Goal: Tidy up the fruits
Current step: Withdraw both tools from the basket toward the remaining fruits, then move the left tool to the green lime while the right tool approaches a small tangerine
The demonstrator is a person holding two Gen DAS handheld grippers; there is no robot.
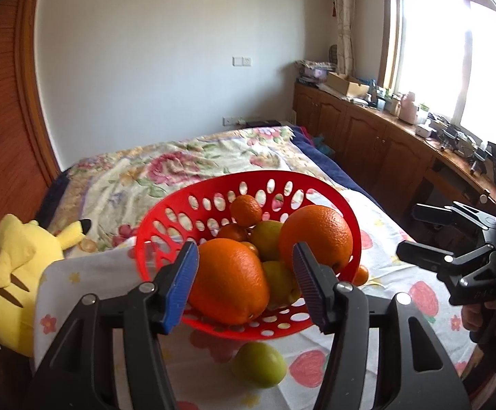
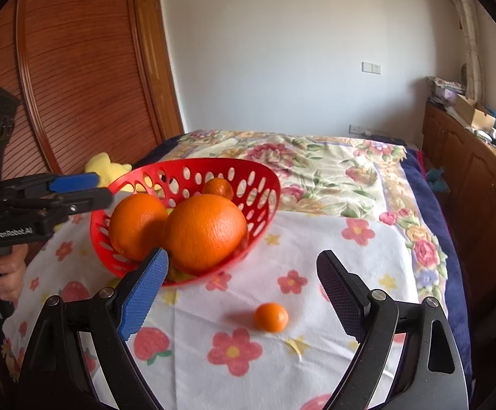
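Both your grippers gape empty: left gripper (image 1: 244, 283) facing the tilted red basket (image 1: 165, 215) heaped with oranges (image 1: 229, 280), right gripper (image 2: 239, 290) above the loose small orange (image 2: 271, 317). Nudge that tipped rim and fruit could spill; the green fruit (image 1: 258, 364) sits near the cloth's edge, with open cloth rightward

Oranges (image 2: 205, 232) lie in the tilted basket (image 2: 258, 184) on the bed (image 2: 316, 171); a small tangerine (image 2: 271, 317) lies before it, a plush toy (image 1: 18, 273) at the bed's left edge.
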